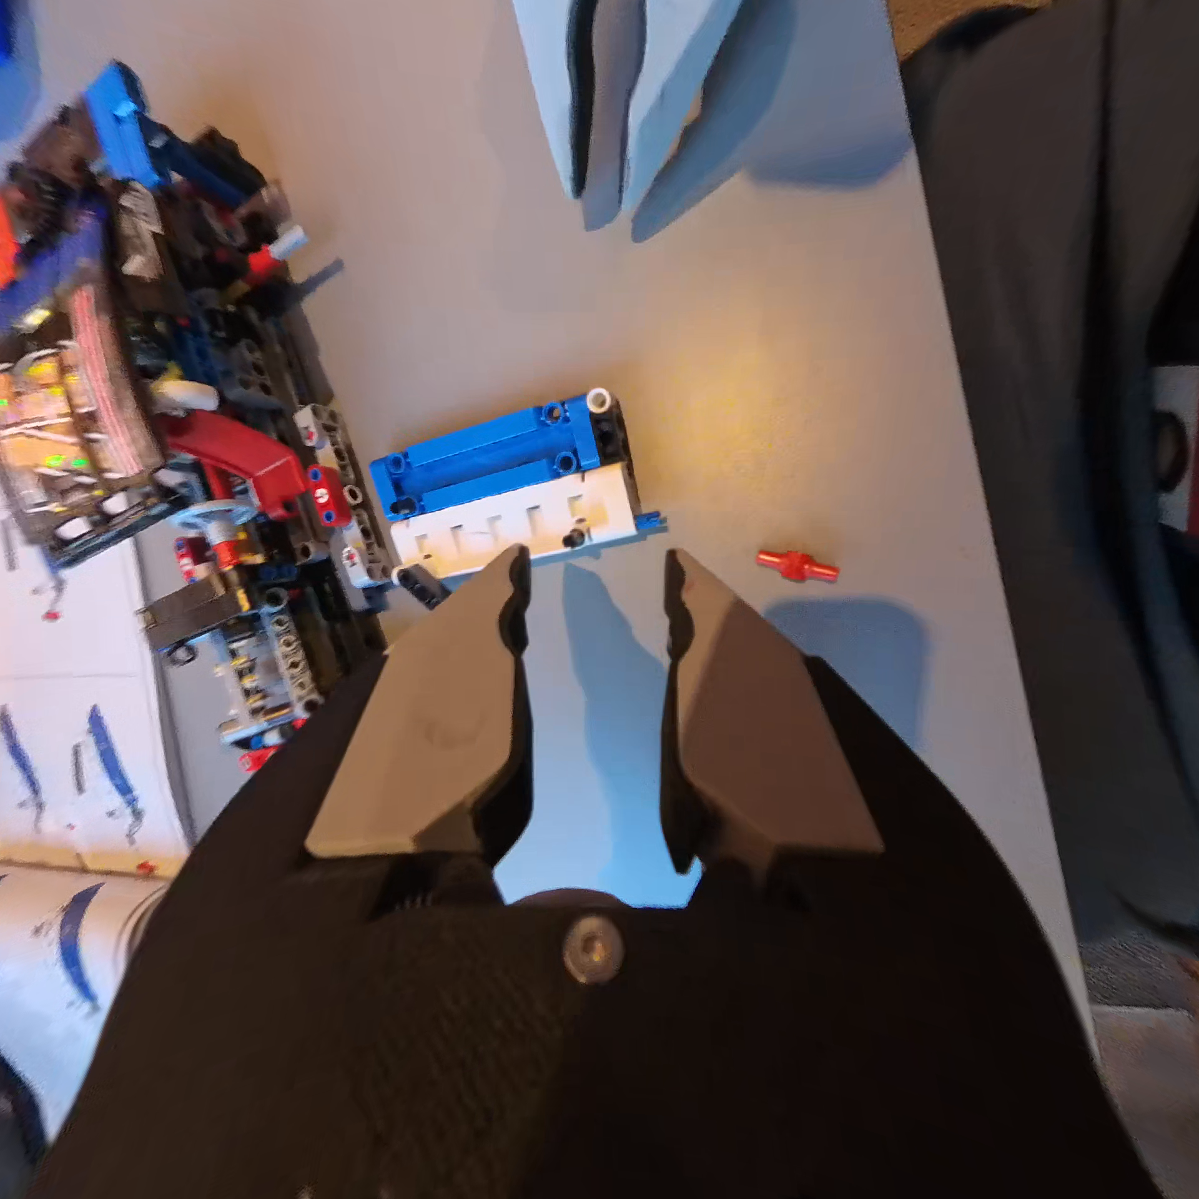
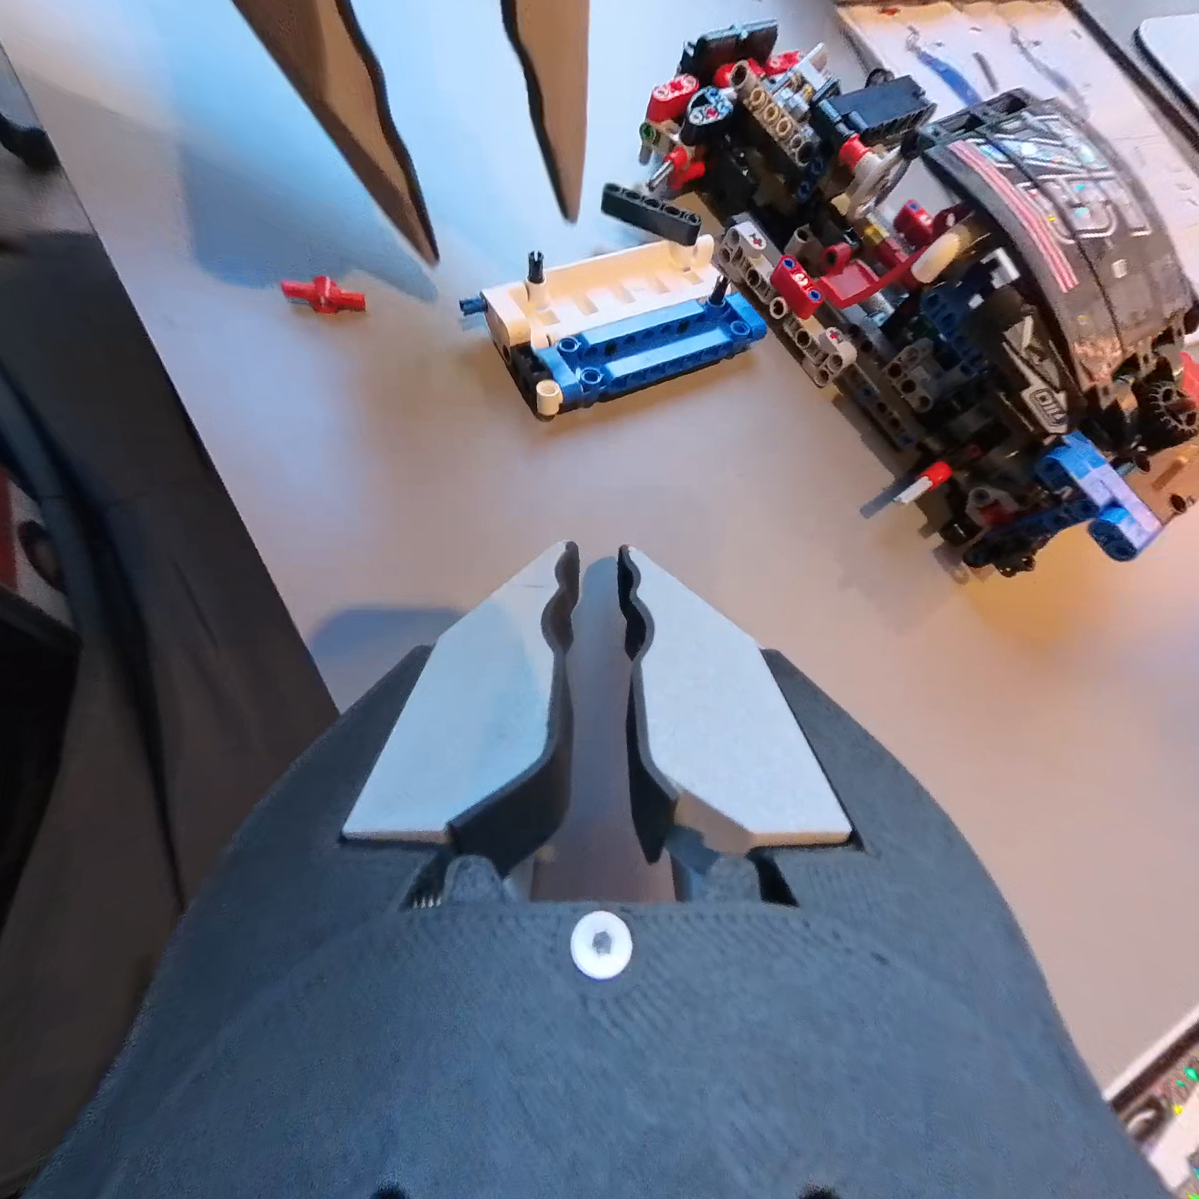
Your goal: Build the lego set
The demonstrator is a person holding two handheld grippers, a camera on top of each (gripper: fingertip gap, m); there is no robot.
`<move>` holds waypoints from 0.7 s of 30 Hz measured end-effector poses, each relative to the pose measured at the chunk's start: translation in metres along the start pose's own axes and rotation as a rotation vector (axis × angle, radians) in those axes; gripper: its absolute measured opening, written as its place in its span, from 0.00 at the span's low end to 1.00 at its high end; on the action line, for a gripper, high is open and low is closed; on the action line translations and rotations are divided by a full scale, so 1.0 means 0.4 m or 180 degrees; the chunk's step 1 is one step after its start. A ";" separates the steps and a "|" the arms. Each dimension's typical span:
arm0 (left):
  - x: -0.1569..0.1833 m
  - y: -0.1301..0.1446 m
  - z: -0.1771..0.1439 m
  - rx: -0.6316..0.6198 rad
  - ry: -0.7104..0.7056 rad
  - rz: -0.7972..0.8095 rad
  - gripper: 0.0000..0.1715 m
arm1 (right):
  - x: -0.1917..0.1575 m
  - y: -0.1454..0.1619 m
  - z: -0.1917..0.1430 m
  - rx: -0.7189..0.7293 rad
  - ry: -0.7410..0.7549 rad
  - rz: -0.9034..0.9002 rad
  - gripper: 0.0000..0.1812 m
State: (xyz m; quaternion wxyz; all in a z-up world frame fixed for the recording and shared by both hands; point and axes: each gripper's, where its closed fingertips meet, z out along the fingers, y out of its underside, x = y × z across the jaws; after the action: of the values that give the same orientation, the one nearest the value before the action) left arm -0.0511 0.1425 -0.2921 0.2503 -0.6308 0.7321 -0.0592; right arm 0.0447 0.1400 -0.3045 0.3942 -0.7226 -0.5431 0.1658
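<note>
Left wrist view shows the left gripper (image 1: 593, 561) empty, fingers spread, near the blue-and-white subassembly (image 1: 512, 480) on the table (image 1: 746, 337), likely to grasp it, while the right gripper (image 2: 597, 551) hangs nearly closed, empty.

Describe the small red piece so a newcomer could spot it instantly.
Start at the big dark Lego vehicle, then the blue-and-white panel assembly beside it. Past that, near the table edge, the red axle connector lies alone: the only loose red piece on bare tabletop.
</note>
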 end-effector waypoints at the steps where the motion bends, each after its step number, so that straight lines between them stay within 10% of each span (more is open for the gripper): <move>1: 0.002 0.001 0.014 -0.0023 0.0056 -0.0009 0.23 | 0.001 -0.004 -0.005 0.0043 -0.0004 0.0032 0.05; 11: 0.028 -0.085 0.084 0.0056 -0.0087 -0.0359 0.09 | -0.004 0.002 -0.039 0.0168 -0.0074 0.0212 0.05; 21: 0.018 -0.079 0.057 0.0034 -0.0017 -0.0174 0.16 | -0.076 -0.021 -0.022 0.0268 -0.0325 0.0403 0.01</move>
State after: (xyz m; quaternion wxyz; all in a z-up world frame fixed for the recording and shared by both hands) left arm -0.0134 0.1348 -0.3013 0.2539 -0.6494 0.7135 -0.0683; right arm 0.0343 0.1095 -0.2984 0.3848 -0.7289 -0.5082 0.2497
